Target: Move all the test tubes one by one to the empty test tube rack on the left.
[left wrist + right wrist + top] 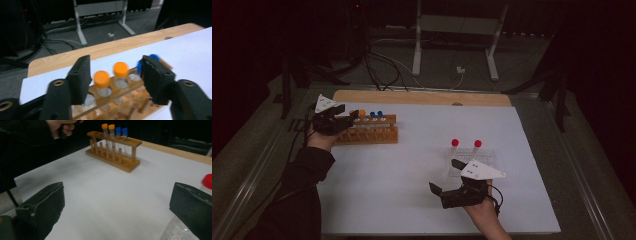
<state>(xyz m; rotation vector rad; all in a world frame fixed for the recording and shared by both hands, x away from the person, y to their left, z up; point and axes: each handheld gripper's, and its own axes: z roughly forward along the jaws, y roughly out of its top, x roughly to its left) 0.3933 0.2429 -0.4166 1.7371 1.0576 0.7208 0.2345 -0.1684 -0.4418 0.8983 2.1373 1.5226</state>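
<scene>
At the rack end of the worktop: left claw (116,77) is spread wide around the orange-capped clear plastic tubes (102,79), empty, not yet closed.
Tube location: two orange-capped and two blue-capped clear tubes (376,115) stand upright in the slotted wooden tube rack (368,131), far left of the white worktop (412,200).
Right claw: right claw (446,176) is spread apart, empty, hovering low near the clear plastic tray (489,156) with two red-capped tubes (455,143).
Risk 1: both orange caps sit between the jaws; closing now likely pinches two tubes or clips the neighbour.
Risk 2: an angled pull could drag or tip the unrestrained rack.
Risk 3: view is motion-blurred, so alignment is uncertain.
</scene>
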